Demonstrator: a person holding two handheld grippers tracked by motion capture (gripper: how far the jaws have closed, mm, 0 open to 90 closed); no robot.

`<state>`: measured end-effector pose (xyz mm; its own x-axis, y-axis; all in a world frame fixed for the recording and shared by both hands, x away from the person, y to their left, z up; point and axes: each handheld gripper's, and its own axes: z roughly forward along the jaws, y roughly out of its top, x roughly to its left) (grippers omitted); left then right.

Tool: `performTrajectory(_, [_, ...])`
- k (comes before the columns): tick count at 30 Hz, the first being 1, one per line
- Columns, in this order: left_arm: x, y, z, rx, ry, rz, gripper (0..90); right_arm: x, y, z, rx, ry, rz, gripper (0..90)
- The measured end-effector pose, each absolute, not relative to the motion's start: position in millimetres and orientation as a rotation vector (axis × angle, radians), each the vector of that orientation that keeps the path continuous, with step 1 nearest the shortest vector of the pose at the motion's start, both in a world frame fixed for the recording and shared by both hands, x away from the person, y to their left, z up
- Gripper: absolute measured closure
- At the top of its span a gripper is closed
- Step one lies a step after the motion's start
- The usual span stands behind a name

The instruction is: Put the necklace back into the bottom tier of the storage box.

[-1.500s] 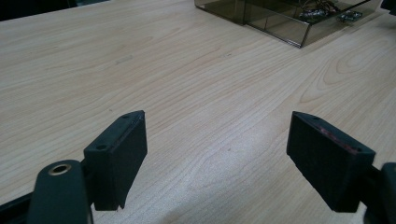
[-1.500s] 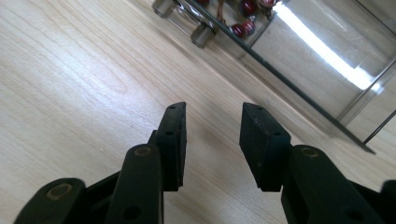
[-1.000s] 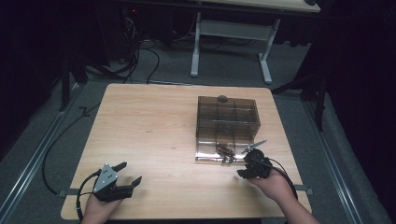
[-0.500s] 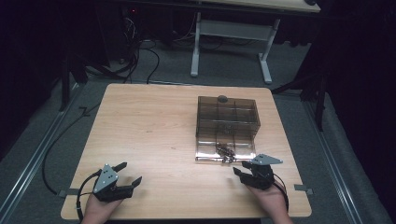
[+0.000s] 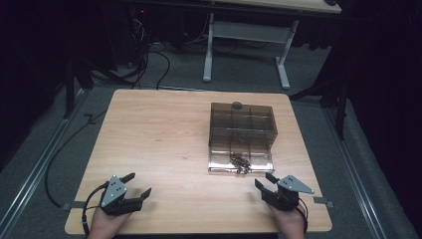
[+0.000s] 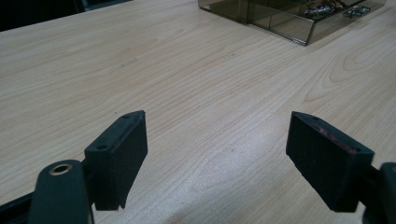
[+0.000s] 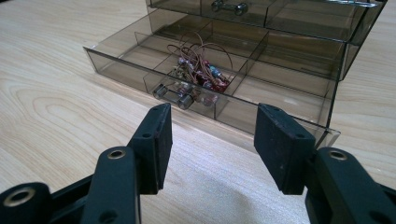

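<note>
Both grippers rest empty with jaws spread, the left gripper (image 5: 130, 191) at lower left and the right gripper (image 5: 264, 183) at lower right just below the smoky drawer organizer (image 5: 242, 132), whose bottom drawer (image 7: 205, 93) stands pulled out, holding wired components (image 7: 198, 70); closing it apparently remains.

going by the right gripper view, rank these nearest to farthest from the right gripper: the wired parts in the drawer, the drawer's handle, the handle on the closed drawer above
1. The open drawer's handle, on the front wall just ahead of the right gripper.
2. The wired parts, in the middle compartment right behind that handle.
3. The closed drawer's handle, higher on the clear cabinet, at the top of the view.
</note>
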<state>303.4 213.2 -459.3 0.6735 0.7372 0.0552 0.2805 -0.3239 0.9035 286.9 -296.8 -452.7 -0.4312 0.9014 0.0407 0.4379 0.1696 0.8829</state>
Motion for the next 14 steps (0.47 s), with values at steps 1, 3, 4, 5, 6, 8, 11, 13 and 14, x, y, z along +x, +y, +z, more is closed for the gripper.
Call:
performTrajectory(1, [303.2, 212.9, -459.3, 1.899, 0.800, 0.585, 21.0, 287.2, -296.1, -452.6, 1.252, 1.953, 1.197, 46.9])
performTrajectory(3, [303.1, 212.5, -459.3, 1.900, 0.805, 0.591, 21.2, 287.8, -294.5, -452.7, 1.233, 1.961, 1.191, 46.7])
performTrajectory(4, [303.1, 212.2, -459.3, 1.901, 0.808, 0.594, 21.2, 288.1, -293.9, -452.7, 1.228, 1.971, 1.187, 46.6])
performTrajectory(5, [303.1, 211.8, -459.4, 1.901, 0.811, 0.598, 21.3, 288.0, -293.2, -452.7, 1.228, 1.976, 1.184, 46.6])
performTrajectory(6, [303.1, 211.6, -459.3, 1.904, 0.813, 0.600, 21.3, 287.9, -293.0, -452.8, 1.222, 1.979, 1.183, 46.6])
performTrajectory(8, [303.1, 211.4, -459.3, 1.905, 0.815, 0.603, 21.4, 287.6, -293.3, -452.7, 1.220, 1.982, 1.187, 46.6])
performTrajectory(11, [302.8, 211.8, -459.3, 1.901, 0.813, 0.601, 21.5, 287.9, -294.7, -452.7, 1.233, 1.976, 1.193, 46.8])
performTrajectory(13, [302.2, 212.3, -459.2, 1.898, 0.807, 0.599, 21.4, 289.0, -294.6, -452.7, 1.242, 1.976, 1.186, 47.0])
performTrajectory(14, [302.0, 212.4, -459.2, 1.897, 0.805, 0.599, 21.5, 289.4, -294.3, -452.7, 1.245, 1.979, 1.180, 47.0])
